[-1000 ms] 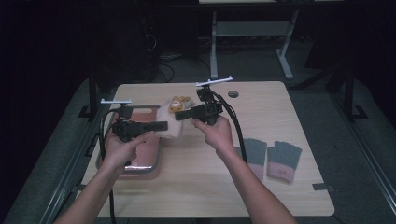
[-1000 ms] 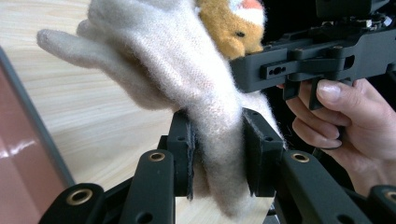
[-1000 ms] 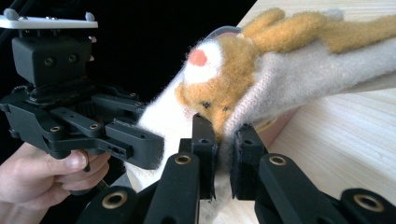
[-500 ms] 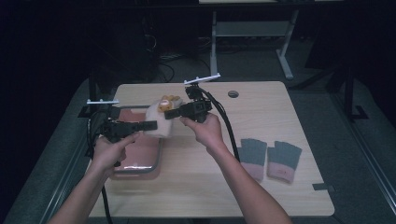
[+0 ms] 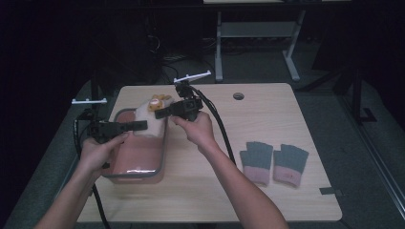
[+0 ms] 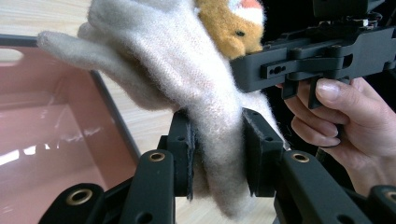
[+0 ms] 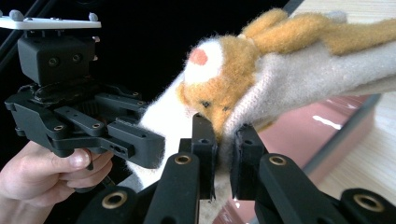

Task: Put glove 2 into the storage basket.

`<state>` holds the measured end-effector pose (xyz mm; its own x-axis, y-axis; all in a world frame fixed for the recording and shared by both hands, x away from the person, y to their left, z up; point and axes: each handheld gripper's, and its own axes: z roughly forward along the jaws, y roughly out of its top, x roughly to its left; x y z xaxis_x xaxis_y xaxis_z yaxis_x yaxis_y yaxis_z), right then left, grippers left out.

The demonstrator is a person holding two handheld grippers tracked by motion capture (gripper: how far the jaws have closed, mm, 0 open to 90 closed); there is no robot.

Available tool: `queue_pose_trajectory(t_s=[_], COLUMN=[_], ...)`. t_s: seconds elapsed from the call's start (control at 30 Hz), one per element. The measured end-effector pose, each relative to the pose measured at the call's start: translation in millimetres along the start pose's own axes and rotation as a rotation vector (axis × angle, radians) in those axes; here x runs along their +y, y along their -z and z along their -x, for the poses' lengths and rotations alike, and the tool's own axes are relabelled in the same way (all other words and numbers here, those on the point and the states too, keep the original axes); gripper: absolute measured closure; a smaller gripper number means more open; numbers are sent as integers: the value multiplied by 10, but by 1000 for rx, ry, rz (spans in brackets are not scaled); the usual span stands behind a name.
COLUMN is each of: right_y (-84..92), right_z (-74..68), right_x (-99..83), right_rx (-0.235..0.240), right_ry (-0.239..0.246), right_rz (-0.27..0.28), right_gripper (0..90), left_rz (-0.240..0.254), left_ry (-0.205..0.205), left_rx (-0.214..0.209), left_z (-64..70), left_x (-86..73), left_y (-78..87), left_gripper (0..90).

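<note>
A cream woolly glove (image 5: 147, 118) with an orange animal face (image 5: 160, 101) hangs between my two grippers, above the far end of a pink bin (image 5: 160, 164). My left gripper (image 5: 139, 125) is shut on the glove's cuff end; in the left gripper view the pads pinch the cream wool (image 6: 177, 70) at my left gripper (image 6: 218, 128). My right gripper (image 5: 160, 113) is shut on the glove's edge just below the animal face (image 7: 210, 88), as the right gripper view shows at my right gripper (image 7: 224, 131). The two grippers point toward each other.
A pair of grey gloves with pink cuffs (image 5: 274, 162) lies flat at the right of the wooden table (image 5: 267, 119). A cable hole (image 5: 238, 96) sits near the far edge. Cables trail from both grippers. Dark floor surrounds the table.
Both hands have carried the glove to the left and slightly away from me, from beside the bin to over its far end. Both grips are unchanged.
</note>
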<state>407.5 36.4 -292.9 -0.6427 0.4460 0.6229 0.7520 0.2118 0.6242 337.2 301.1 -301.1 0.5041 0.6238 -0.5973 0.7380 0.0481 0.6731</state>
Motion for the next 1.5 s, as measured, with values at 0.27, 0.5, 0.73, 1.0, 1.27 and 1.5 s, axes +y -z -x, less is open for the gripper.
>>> queue_pose_trajectory(t_s=[0.27,0.5,0.73,1.0,1.27,1.5], right_y=[-205,-435,-642,-842,-998,-1099], right_z=[-43,-21,40,134,305,401], right_x=[56,66,43,-29,-192,-324], right_rx=[25,43,42,43,23,14], right_ry=[1,-8,-29,-56,-85,-111], right_rz=[-14,-38,-83,-111,-149,-176], right_gripper=[822,822,822,822,822,821], left_rz=[3,-3,-14,-42,-96,-137], left_ry=[20,38,72,87,114,126], left_rx=[30,61,78,102,121,146], left_z=[-105,-246,-405,-555,-700,-752], left_x=[-22,-82,-172,-271,-408,-496], left_y=[146,228,242,223,93,11], left_gripper=[675,675,675,675,675,676])
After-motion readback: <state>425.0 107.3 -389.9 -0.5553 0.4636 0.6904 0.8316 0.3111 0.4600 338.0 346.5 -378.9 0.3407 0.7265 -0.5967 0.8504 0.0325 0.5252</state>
